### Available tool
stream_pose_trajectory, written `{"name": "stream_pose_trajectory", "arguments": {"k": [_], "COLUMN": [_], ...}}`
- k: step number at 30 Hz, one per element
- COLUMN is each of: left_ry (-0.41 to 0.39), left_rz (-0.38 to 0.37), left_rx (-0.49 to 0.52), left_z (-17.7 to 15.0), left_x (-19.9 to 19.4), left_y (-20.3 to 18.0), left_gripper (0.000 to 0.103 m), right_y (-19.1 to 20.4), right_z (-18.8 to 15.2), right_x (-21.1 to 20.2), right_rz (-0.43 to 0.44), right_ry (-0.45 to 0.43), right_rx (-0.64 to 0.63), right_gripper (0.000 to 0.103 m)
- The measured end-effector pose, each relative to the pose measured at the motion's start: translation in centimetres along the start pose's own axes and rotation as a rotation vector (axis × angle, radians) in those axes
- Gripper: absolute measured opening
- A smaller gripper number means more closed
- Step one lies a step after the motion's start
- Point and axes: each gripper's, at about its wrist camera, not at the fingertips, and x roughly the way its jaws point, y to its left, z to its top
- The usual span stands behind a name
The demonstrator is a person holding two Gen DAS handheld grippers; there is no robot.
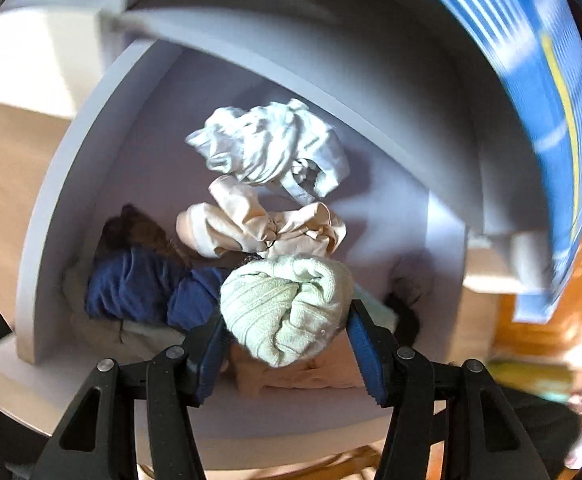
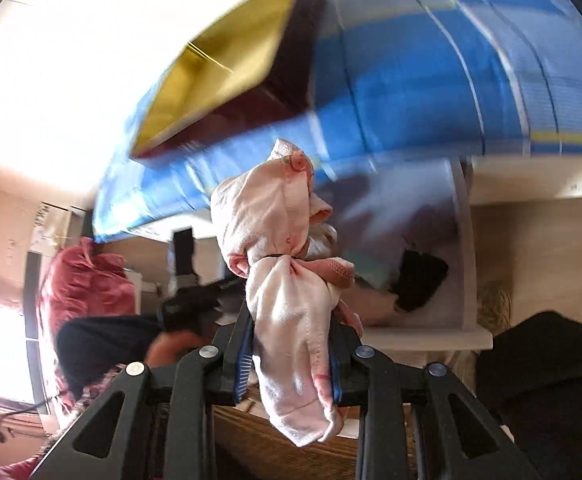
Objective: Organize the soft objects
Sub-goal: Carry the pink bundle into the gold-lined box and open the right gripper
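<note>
In the left wrist view my left gripper (image 1: 291,332) is shut on a rolled pale green knit cloth (image 1: 287,304), held above a white shelf compartment (image 1: 47,208). Inside the compartment lie a crumpled white cloth (image 1: 275,148), a peach bundle (image 1: 259,228), a navy blue cloth (image 1: 147,288) and a brown piece (image 1: 139,228). In the right wrist view my right gripper (image 2: 291,360) is shut on a pink-and-white tied bundle of cloth (image 2: 279,248) that sticks up past the fingertips. The white shelf (image 2: 467,264) stands behind it to the right.
A blue striped cloth (image 1: 547,128) drapes over the shelf top, with a yellow box (image 2: 219,84) lying on it. A red fluffy item (image 2: 87,280) and a person's dark sleeve (image 2: 103,344) show at the left. A black object (image 2: 419,280) sits inside the shelf.
</note>
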Motion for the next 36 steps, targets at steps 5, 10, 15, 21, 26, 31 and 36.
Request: {"name": "stream_pose_trajectory", "arguments": {"k": [5, 10, 15, 21, 26, 31, 36], "left_ry": [-0.055, -0.100, -0.130, -0.100, -0.060, -0.039, 0.003], "left_rz": [-0.034, -0.095, -0.193, -0.138, -0.048, -0.029, 0.042], "left_rx": [-0.006, -0.063, -0.133, -0.088, -0.011, 0.087, 0.293], "left_z": [0.1, 0.1, 0.5, 0.5, 0.3, 0.2, -1.0], "left_x": [-2.0, -4.0, -5.7, -4.0, -1.9, -0.2, 2.3], "left_y": [0.1, 0.7, 1.6, 1.3, 0.5, -1.8, -6.5], "left_gripper": [0.058, 0.059, 0.059, 0.064, 0.066, 0.079, 0.079], "right_y": [2.7, 4.8, 5.4, 5.1, 5.9, 6.3, 6.6], "right_z": [3.5, 7.7, 10.5, 12.9, 14.6, 16.3, 17.8], "right_x": [-3.0, -3.5, -2.3, -0.2, 1.2, 1.3, 1.3], "right_rz": [0.062, 0.049, 0.019, -0.010, -0.042, -0.051, -0.055], "right_ry": [-0.080, -0.123, -0.146, -0.129, -0.124, -0.135, -0.143], "right_rx": [-0.025, -0.030, -0.011, 0.006, -0.004, -0.014, -0.030], "right_gripper": [0.029, 0.029, 0.029, 0.029, 0.029, 0.029, 0.029]}}
